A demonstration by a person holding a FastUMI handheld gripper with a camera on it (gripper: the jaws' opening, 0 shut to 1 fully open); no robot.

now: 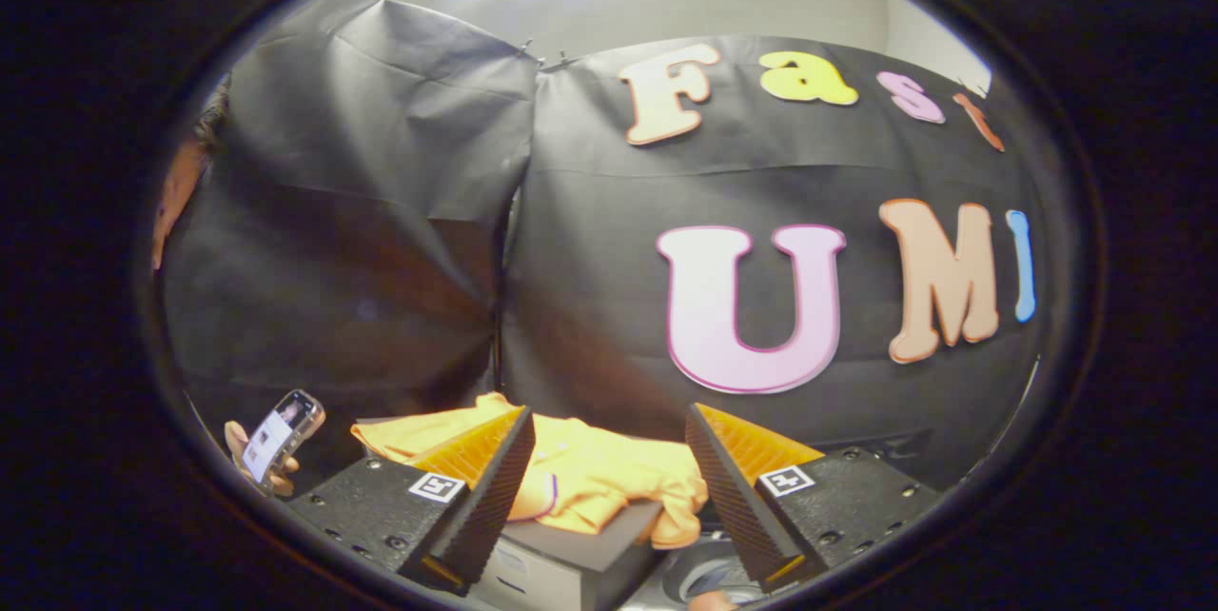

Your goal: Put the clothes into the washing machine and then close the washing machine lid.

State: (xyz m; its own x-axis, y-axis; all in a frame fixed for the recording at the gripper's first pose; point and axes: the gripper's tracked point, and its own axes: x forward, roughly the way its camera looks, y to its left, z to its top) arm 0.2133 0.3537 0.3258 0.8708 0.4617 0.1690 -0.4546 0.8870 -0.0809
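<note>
The orange garment [590, 482] lies crumpled on a dark-topped box [580, 554], just ahead of and between my fingers. My hand-held gripper [609, 487] is spread wide, touching nothing. Off to the left, a hand [249, 459] holds a phone [278, 434].

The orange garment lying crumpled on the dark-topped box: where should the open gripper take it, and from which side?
Probably at the bunched fold near the middle of the orange garment, coming down from above. It lies spread on the dark-topped box, one end drooping over the edge, so a raised wrinkle gives both fingers cloth to pinch. The gripper is open, fingers either side of the garment, not touching it.
</note>
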